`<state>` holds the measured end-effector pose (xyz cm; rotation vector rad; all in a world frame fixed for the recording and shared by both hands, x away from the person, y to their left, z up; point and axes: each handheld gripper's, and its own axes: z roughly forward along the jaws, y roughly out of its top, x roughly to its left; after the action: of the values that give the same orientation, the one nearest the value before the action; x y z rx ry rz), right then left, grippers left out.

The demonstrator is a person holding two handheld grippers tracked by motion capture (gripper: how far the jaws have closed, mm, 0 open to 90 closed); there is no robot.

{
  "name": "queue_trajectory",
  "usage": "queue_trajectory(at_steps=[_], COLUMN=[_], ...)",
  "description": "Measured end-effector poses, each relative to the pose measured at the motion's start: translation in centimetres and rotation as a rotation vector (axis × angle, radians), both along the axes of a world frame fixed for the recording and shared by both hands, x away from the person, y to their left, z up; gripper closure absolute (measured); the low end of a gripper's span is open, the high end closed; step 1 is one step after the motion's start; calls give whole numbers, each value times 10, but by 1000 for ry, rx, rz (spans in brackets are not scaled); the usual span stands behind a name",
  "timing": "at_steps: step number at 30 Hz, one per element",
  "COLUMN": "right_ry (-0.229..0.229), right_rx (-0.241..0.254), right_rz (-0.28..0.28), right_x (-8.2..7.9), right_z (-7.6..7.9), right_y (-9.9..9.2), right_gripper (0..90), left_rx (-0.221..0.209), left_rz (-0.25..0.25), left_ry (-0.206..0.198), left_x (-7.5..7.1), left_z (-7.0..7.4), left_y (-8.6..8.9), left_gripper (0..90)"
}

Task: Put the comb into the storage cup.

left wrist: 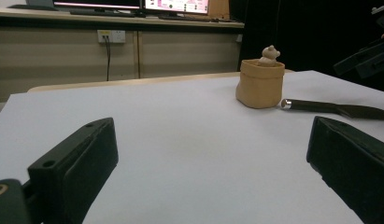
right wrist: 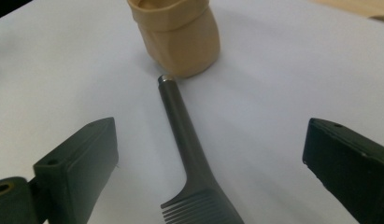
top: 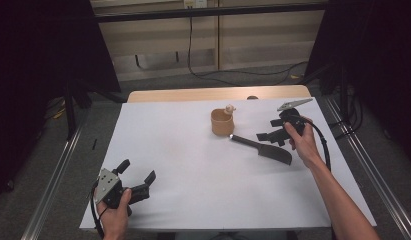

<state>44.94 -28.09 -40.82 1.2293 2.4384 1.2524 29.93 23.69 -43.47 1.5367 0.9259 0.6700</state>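
White table sheet (top: 193,165) carrying dark comb (top: 263,147), handle tip touching tan cup (top: 222,123). Right gripper (top: 268,136) hovering jaws spread, straddling comb; handle axis running straight ahead toward cup. Left gripper (top: 138,177) resting spread, well apart.

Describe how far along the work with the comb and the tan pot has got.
Nothing looks done yet: the dark comb lies flat on the white table, its handle tip beside the tan pot, which holds a small figure. In hand: the right gripper hangs open over the comb's handle. Gripping and moving the comb remain. The left gripper waits open, apart.
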Motion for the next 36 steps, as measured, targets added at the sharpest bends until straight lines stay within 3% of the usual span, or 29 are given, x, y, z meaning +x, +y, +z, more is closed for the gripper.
queue_trajectory(at_steps=[7,20,23,27,29,36], right_ry=[12,104,133,166,185,202], right_rx=[-57,-187,-205,-266,-290,-361], right_rz=[61,135,153,175,197,248], right_x=[6,13,18,24,25,30], right_z=[-4,-12,-13,-16,-17,-15], right_y=[18,32,37,43,46,53], right_gripper=[39,98,160,251,325,444], left_rx=[1,25,23,24,2,15], left_rz=[-11,-38,-36,-37,-40,-31], left_ry=[3,-13,-12,-7,1,2], left_x=[0,-7,-6,-6,-7,-6], left_z=[-1,1,1,1,1,0], left_y=[-2,-3,-3,-3,-3,-2], left_gripper=[22,22,22,22,22,22])
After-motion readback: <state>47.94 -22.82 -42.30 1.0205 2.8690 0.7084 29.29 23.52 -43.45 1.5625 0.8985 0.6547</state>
